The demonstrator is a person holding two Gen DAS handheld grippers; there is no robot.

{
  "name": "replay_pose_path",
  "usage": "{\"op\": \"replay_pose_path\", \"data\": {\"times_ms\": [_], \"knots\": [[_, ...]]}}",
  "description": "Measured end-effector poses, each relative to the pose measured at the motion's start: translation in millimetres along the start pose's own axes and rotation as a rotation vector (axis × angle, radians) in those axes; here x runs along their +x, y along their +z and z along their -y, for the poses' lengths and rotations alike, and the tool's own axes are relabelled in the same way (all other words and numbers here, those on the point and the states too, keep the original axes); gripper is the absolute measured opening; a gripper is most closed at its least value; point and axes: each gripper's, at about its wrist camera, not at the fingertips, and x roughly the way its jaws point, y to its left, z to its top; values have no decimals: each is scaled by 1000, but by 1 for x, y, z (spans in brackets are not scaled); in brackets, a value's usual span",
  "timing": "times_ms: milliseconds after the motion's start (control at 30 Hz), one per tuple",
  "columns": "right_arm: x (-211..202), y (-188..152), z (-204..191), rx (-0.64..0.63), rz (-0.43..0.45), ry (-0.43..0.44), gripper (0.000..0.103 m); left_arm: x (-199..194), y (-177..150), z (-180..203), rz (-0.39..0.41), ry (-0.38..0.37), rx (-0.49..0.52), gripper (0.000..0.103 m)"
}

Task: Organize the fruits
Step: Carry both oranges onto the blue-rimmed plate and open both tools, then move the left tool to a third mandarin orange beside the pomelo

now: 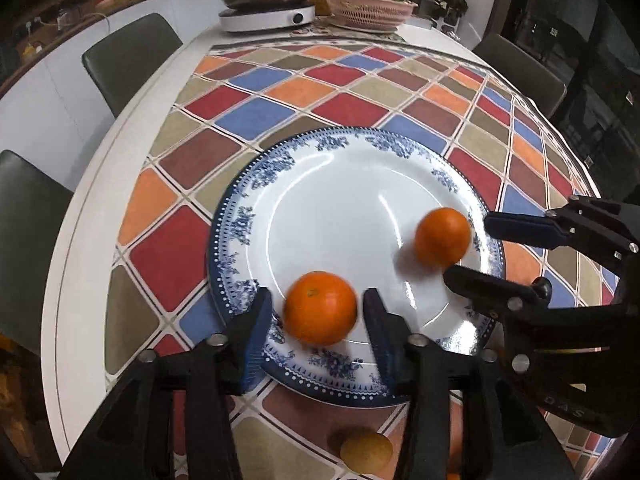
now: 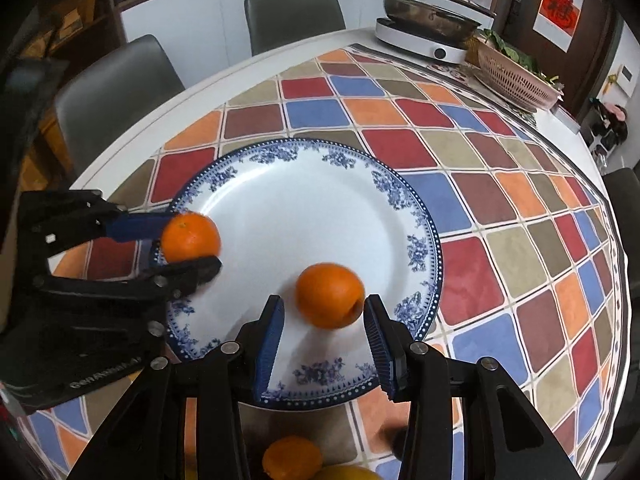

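A blue-and-white plate [image 1: 240,216] [image 2: 420,248] lies on the checked tablecloth. Two oranges rest on it. In the left wrist view one orange [image 1: 320,308] sits between the blue pads of my left gripper [image 1: 318,292], with a small gap on each side; the jaws are open. The other orange [image 2: 330,296] sits between the pads of my right gripper [image 2: 324,299], close to the right pad and clear of the left one. Each gripper shows in the other's view: the right gripper [image 1: 466,246] at the plate's right rim, the left gripper [image 2: 196,242] at its left rim.
Near me, off the plate, lie a yellow fruit [image 1: 366,450] and another orange [image 2: 292,462]. An induction cooker with a pan [image 1: 266,16] and a pink basket of greens [image 1: 368,10] stand at the table's far end. Dark chairs [image 1: 128,60] line the left side.
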Motion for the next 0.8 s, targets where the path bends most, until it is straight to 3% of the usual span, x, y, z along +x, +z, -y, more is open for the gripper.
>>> {"op": "replay_pose_path", "data": {"times_ms": [67, 233, 333, 467, 567, 800], "knots": [[-4, -1, 1, 7, 7, -11, 52, -10, -1, -2, 24, 7, -9, 56], [-19, -10, 8, 38, 37, -38, 53, -37, -10, 2, 68, 71, 27, 58], [-35, -18, 14, 78, 69, -43, 53, -62, -20, 10, 118, 101, 48, 64], [-59, -28, 13, 104, 115, -34, 53, -92, -33, 20, 180, 94, 48, 70], [-83, -39, 9, 116, 159, -37, 67, -112, -41, 26, 218, 96, 33, 73], [-124, -64, 1, 120, 245, -93, 68, -148, -67, 42, 285, 115, 45, 83]]}}
